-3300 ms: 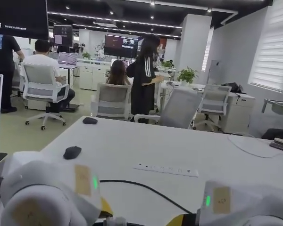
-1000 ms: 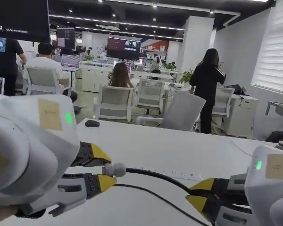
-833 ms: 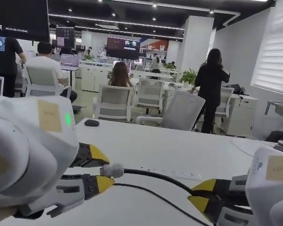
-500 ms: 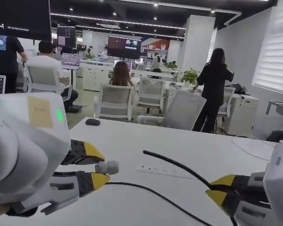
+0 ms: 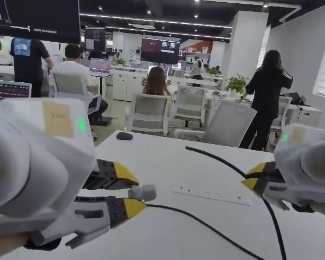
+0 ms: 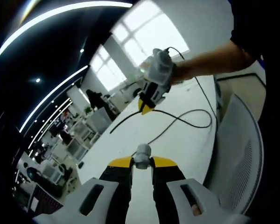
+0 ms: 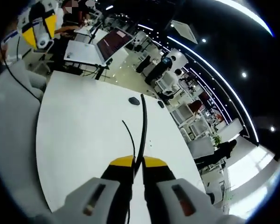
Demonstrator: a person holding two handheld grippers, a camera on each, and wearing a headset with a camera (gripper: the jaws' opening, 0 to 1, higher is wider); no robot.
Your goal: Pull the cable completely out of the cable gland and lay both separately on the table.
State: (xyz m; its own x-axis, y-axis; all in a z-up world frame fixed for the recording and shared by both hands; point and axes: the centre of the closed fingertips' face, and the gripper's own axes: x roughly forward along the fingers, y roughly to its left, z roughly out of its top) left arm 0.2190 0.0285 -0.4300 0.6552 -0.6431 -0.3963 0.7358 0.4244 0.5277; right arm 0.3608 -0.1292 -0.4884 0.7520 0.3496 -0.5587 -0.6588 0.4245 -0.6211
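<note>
Left gripper pinches the cable gland at its fingertips, right gripper clamps the cable; we fear the round gland rolling away on release.

1. The table top is white, smooth and a bit shiny.
2. The cable looks like dull black rubber.
3. The cable gland is pale grey plastic.
4. The left gripper has a smooth white plastic shell.
</note>
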